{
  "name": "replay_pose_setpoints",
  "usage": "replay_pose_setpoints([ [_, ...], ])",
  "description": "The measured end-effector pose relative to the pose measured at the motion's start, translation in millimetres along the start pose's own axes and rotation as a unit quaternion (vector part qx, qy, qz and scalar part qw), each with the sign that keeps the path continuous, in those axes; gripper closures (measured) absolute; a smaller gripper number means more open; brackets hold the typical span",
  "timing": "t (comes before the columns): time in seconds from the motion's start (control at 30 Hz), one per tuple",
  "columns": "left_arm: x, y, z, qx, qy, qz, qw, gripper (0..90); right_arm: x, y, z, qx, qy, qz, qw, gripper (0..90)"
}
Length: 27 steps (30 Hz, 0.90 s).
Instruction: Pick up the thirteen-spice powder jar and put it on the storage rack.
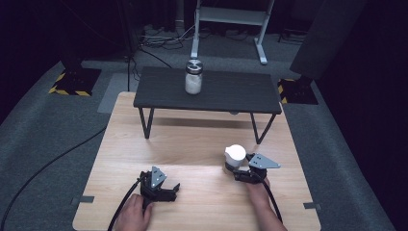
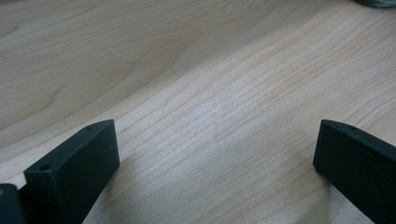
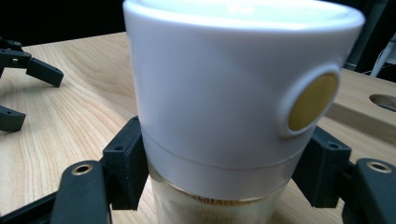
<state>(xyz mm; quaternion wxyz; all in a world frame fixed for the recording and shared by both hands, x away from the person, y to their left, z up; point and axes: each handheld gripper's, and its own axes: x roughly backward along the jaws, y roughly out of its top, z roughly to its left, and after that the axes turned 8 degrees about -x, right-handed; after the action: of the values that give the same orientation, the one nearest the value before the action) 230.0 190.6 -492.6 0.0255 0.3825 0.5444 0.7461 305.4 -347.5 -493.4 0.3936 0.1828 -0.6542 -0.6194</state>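
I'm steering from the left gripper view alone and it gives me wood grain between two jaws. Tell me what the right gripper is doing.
Observer: The right gripper is shut on a white-topped container, jaws against its lower part.
Operator: Describe that container.
Observer: White top with a round yellow button on its side, clear base below holding something pale.
Operator: Say where it sits from my gripper.
Observer: In the high view it stands on the table to the right of your left gripper, which is open with nothing between its jaws.
Operator: Report anything else.
Observer: A jar stands on the small dark table at the far end.
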Motion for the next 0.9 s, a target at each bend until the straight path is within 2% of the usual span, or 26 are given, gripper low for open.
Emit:
replay_pose_setpoints([
  [0.2, 0.0, 0.1, 0.1, 0.0, 0.0, 0.0, 1.0, 0.3, 2.1, 8.6, 8.1, 0.012, -0.01, 0.011, 0.9998, 29.9],
  [0.4, 0.0, 0.0, 0.0, 0.0, 0.0, 0.0, 1.0, 0.3, 7.0, 26.3, 14.9, 0.002, -0.018, -0.007, 0.9998, 29.9],
  [0.6, 0.0, 0.1, 0.2, 0.0, 0.0, 0.0, 1.0, 0.3, 12.5, 59.8, 20.0, -0.014, -0.037, -0.038, 0.9985, 30.0],
  [0.9, 0.1, 0.2, 0.2, -0.001, 0.0, 0.001, 1.0, 0.3, 8.8, 124.7, 26.8, -0.001, -0.07, -0.057, 0.9959, 30.0],
])
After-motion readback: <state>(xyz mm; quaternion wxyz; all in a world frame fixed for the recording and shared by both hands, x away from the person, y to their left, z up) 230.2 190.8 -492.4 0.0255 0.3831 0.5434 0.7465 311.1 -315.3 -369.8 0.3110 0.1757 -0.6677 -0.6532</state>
